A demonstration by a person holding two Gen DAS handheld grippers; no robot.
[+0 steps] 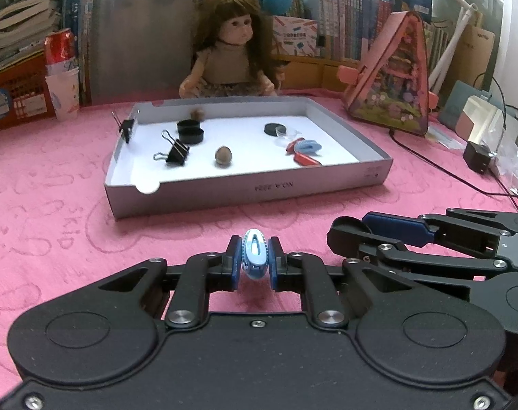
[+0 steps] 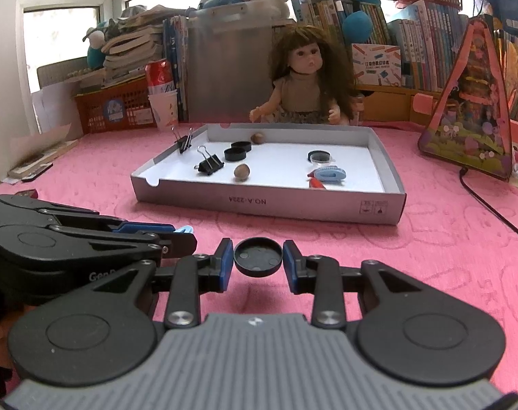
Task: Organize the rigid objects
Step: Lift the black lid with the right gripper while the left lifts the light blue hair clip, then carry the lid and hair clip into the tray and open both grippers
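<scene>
The pink cloth [image 1: 54,184] covers the whole table, and a big grey tray [image 2: 259,203] with low walls sits on it, in front of a doll [image 2: 308,78]. I think the tray is the home for the small hard things, because many lie inside it: two black binder clips [image 2: 209,164], black round lids [image 2: 236,153], two brown nuts [image 2: 242,172], a blue hair clip [image 2: 330,174] and a red clip [image 2: 317,182]. The things look sorted by kind, with the blue and red clips on the right and the binder clips on the left. Near the camera, the left gripper [image 1: 255,256] is squeezed tight on a light blue hair clip [image 1: 255,256], and holds it above the cloth, well short of the tray. The clip stands on its thin edge, and its long way runs from the camera out toward the tray, tipped up a bit at the far end. Just beside it, the right gripper [image 2: 258,258] holds a black round lid [image 2: 258,257] by its two sides. The lid is tilted so that its hollow side faces back at the camera. It is round, so it has no long way. Both things look ready to go into the tray next, I think.
</scene>
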